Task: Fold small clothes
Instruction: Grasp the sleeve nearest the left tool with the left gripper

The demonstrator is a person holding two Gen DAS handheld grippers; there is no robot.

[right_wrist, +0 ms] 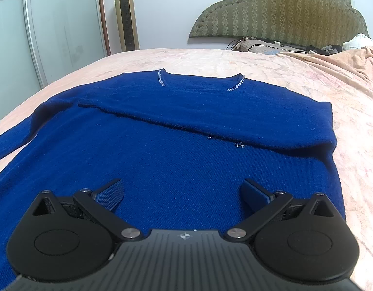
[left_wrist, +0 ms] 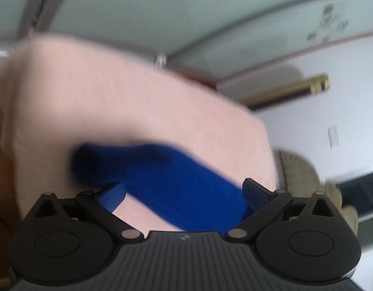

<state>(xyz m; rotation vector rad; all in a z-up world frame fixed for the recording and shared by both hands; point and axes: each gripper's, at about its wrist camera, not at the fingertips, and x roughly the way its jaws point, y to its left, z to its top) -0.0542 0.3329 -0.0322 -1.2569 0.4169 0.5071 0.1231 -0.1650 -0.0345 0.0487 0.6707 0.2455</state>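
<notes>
Blue sweater (right_wrist: 176, 160) lies mid-bedspread (right_wrist: 295, 72), bare margins around; both jaws spread wide.

My left gripper (left_wrist: 184, 191) and right gripper (right_wrist: 182, 191) are built alike. Each has a dark grey ribbed housing with a small white emblem near its front edge. Either side of that emblem sit round black discs with triangular cut-outs. From silver rivets beside the emblem, black link arms run out to my jaws, which carry blue pads (right_wrist: 111, 190) with a fine grid texture.
</notes>
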